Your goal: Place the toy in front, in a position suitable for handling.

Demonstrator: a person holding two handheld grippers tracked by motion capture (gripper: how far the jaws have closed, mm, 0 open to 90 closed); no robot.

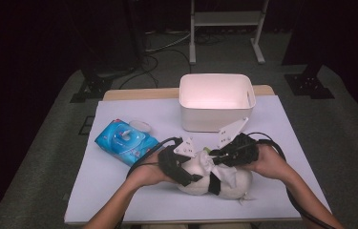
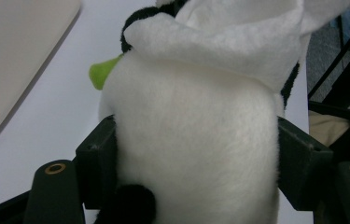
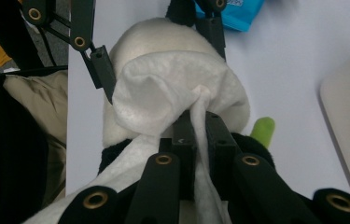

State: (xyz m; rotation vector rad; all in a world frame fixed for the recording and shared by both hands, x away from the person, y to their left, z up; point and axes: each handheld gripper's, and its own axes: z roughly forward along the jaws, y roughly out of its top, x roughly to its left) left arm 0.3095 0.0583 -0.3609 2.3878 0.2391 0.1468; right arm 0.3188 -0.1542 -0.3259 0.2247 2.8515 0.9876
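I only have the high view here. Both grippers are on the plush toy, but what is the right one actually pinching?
Observer: The right gripper is shut on a fold of white cloth draped over the plush toy.
Operator: And the left?
Observer: The left gripper has a jaw against each side of the toy's white body.
Operator: Any marking on the toy?
Observer: A lime-green tip sticks out beside the black part.

One plush penguin (image 1: 215, 176), one white wipe (image 3: 163, 93), one blue wipes pack (image 1: 125, 141), one white bin (image 1: 216, 101), two claws.
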